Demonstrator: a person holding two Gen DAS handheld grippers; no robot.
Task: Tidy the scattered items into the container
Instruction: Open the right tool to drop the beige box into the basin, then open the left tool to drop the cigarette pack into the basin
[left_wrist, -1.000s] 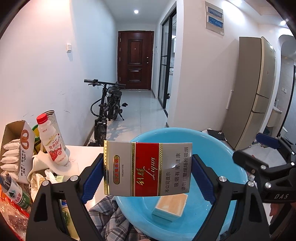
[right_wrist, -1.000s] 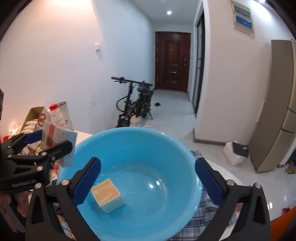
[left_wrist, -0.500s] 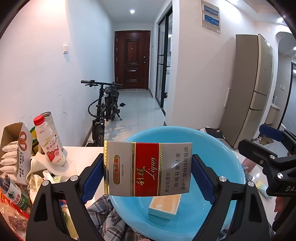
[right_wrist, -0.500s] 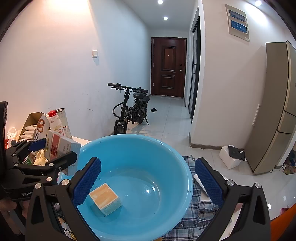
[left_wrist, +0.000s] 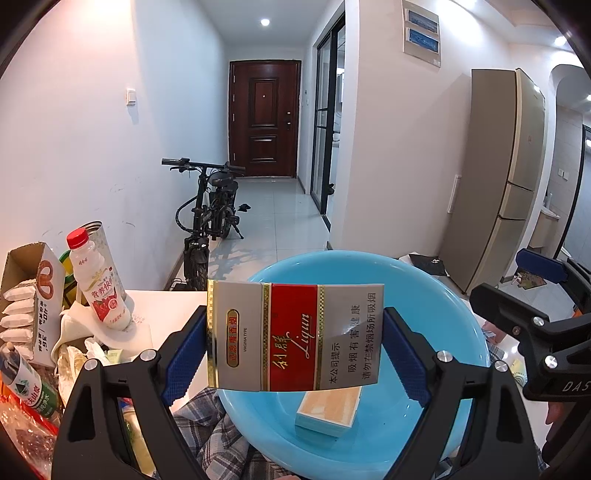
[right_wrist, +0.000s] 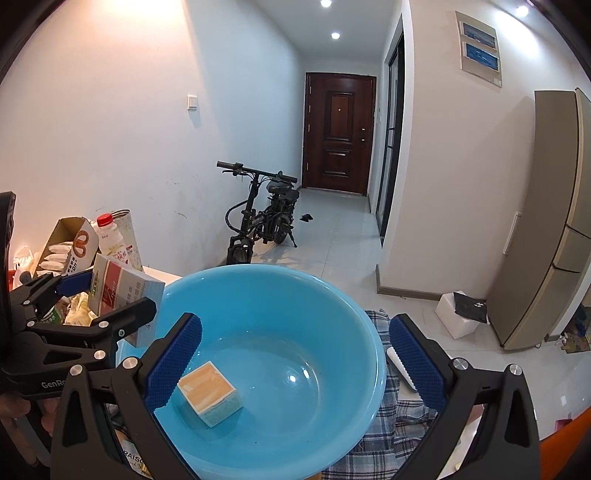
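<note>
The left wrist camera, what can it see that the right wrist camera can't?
Only the left wrist view shows the front of the red and silver cigarette carton with its lettering, pinched between the left gripper's blue pads, and a green-labelled water bottle.

Only the right wrist view shows the open, empty right gripper framing the bowl, and a white ridged object on the checked cloth.

Both show the round light blue plastic bowl, the small tan-topped box inside it, and the black bicycle.

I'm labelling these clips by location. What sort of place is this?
Most likely a home's entry hallway beside a kitchen: a wooden front door, a parked electric bike, and a tall fridge.
</note>
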